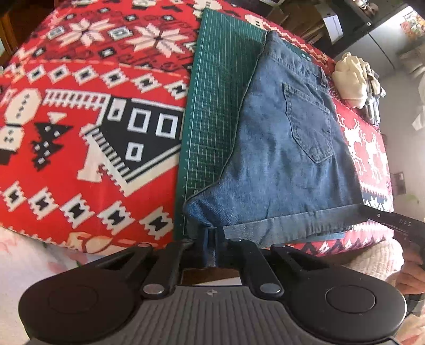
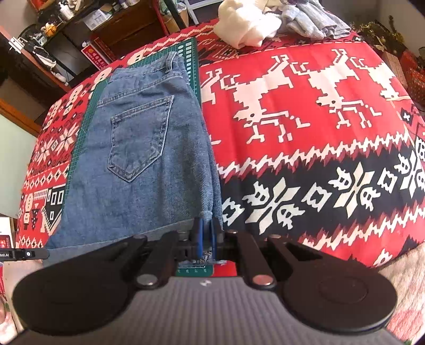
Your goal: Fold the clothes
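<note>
The left gripper [image 1: 211,238] is seen with its blue-padded fingers pinched together on the near left corner of the folded blue denim shorts [image 1: 287,148], at the hem nearest the camera. The right gripper [image 2: 207,238] is likewise clamped narrow on the near right corner of the same hem, a scrap of denim showing between its pads. From both grippers the shorts are spread away across the surface, back pocket [image 2: 138,138] uppermost and the waistband at the far end. The garment is laid over the right part of a dark green gridded cutting mat [image 1: 212,106], a strip of which is left bare along the shorts' left edge. The mat is itself laid on a red, white and black patterned cloth [image 2: 305,119] covering the table, with reindeer figures to the right of the shorts. A pile of cream and grey clothing [image 2: 265,24] is seen at the far edge, well apart from the shorts
</note>
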Motion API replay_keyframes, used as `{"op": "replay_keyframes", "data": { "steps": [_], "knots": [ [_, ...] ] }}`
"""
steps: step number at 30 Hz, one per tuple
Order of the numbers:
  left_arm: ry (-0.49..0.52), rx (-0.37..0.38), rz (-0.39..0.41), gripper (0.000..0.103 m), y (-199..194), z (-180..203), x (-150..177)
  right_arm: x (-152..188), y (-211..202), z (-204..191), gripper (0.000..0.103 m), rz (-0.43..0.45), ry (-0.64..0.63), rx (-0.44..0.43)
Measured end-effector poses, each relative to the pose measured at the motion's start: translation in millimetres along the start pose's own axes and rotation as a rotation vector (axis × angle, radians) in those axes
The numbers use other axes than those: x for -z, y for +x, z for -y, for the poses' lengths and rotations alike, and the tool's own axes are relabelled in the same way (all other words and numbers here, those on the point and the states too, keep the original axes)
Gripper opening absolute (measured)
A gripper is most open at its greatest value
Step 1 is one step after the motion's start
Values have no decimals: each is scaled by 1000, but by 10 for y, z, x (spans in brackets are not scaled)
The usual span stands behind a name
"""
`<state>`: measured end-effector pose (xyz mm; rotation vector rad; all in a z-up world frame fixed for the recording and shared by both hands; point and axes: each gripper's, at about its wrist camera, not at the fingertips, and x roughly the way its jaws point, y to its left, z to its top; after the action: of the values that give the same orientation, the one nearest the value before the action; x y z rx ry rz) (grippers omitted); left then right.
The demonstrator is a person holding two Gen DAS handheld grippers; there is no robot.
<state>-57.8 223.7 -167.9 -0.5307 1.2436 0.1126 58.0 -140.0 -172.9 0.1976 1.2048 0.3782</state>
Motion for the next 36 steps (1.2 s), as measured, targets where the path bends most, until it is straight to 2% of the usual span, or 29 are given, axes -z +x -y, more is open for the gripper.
{"op": "replay_keyframes", "data": {
  "steps": [5,12,13,15,17,19,22,26,27,32,36],
  "knots": [
    [6,-16,36,4,-89,-11,-24,68,-115,4,5,29,21,-31],
    [7,-43,3,5,117,-83,27,174,111,169,6,3,69,-24],
    [7,-47,-2,7,147,-94,35,187,146,195,6,-1,77,-22],
    [11,-62,-6,21,176,-110,41,196,127,213,10,3,64,-6],
    [17,-65,18,29,96,-114,67,215,90,210,13,9,38,21],
    [22,-64,43,28,8,-116,96,230,-5,176,13,33,12,38],
    [30,-63,81,26,-124,-120,141,254,-177,2,16,93,-52,19],
    [104,44,145,26,-246,191,120,286,-247,-353,19,127,-152,-38],
    [123,68,139,26,-185,282,105,303,-194,-444,20,116,-166,-63],
    [212,180,76,26,234,733,25,354,128,-762,21,28,-180,-153],
    [198,212,-27,25,626,799,-38,359,417,-858,21,-62,-138,-203]
  ]
}}
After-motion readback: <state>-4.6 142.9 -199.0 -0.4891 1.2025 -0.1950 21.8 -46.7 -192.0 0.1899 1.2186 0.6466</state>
